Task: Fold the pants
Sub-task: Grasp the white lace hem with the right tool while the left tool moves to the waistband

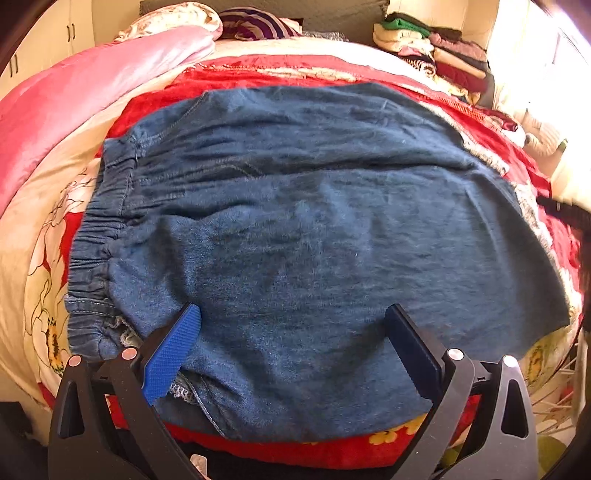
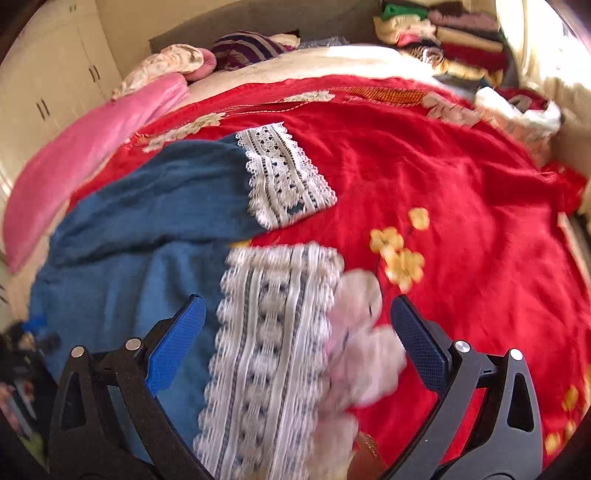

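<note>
Blue denim pants point(image 1: 295, 229) lie spread flat on a red floral bedspread point(image 1: 147, 99), their elastic waistband point(image 1: 99, 236) at the left. My left gripper point(image 1: 293, 332) hovers open over the near edge of the pants, close to the waistband corner, with nothing between its fingers. In the right wrist view the two legs point(image 2: 147, 199) end in white lace cuffs, a far cuff point(image 2: 284, 173) and a near cuff point(image 2: 273, 332). My right gripper point(image 2: 297, 317) stands open just above the near lace cuff, which looks blurred.
A pink quilt point(image 1: 74, 92) and pillows point(image 1: 255, 24) lie at the far left of the bed. Stacks of folded clothes point(image 1: 432, 48) sit at the far right corner. Bare red bedspread point(image 2: 461, 192) stretches to the right of the cuffs. Cupboards point(image 2: 48, 85) line the left wall.
</note>
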`<state>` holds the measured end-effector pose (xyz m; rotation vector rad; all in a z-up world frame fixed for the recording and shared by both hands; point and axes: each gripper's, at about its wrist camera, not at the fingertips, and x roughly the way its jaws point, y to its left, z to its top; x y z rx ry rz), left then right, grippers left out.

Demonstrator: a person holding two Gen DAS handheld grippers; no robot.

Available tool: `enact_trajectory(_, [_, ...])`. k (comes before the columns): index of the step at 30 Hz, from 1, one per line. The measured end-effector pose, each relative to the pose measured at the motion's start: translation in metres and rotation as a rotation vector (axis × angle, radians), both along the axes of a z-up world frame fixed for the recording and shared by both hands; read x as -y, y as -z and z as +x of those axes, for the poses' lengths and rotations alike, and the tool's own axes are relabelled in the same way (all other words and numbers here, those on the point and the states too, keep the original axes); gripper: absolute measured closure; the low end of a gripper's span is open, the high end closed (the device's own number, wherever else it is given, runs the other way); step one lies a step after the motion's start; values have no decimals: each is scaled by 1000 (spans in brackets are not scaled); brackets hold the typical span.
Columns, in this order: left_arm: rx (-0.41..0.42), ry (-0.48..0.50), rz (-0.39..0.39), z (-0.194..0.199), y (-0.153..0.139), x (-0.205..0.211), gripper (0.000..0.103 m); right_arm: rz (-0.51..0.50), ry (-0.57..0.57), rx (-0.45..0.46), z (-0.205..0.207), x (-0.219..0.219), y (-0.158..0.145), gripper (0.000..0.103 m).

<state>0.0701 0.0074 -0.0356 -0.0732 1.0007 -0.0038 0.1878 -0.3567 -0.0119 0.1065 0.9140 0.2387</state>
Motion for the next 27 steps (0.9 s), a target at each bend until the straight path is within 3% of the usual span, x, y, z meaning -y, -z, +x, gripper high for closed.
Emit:
enact_trajectory(1, [-5, 3, 7, 0, 2, 1, 4, 6, 0, -2, 6, 2, 2, 11])
enact_trajectory(3, [-18, 5, 14, 2, 5, 2, 4, 11, -24, -30, 19, 2, 10, 33])
enact_trajectory(4, [-20, 6, 14, 2, 5, 2, 4, 12, -36, -44, 23, 1, 13, 38])
enact_trajectory(7, [-25, 6, 24, 1, 7, 3, 4, 46, -121, -48, 22, -5, 14, 71])
enact_trajectory(8, [-27, 7, 28, 1, 7, 4, 4, 73, -162, -51, 21, -8, 13, 89])
enact_trajectory(9, [-28, 6, 28, 1, 8, 4, 4, 93, -189, -50, 21, -9, 12, 95])
enact_trajectory(16, [-31, 7, 33, 0, 8, 4, 4, -66, -175, 29, 32, -2, -5, 93])
enact_trajectory(19, [-32, 6, 31, 0, 8, 4, 4, -183, -183, 15, 42, -14, 11, 82])
enact_trajectory(20, [-31, 6, 30, 0, 8, 4, 4, -208, -180, 26, 42, -14, 14, 73])
enact_trajectory(21, [-30, 6, 27, -1, 8, 4, 4, -211, -171, 40, 39, -11, 12, 63])
enact_trajectory(25, [-2, 8, 4, -9, -3, 1, 5, -137, -103, 111, 11, 11, -15, 53])
enact_trajectory(27, [36, 2, -41, -15, -14, -3, 5, -90, -139, 137, -19, 14, -27, 46])
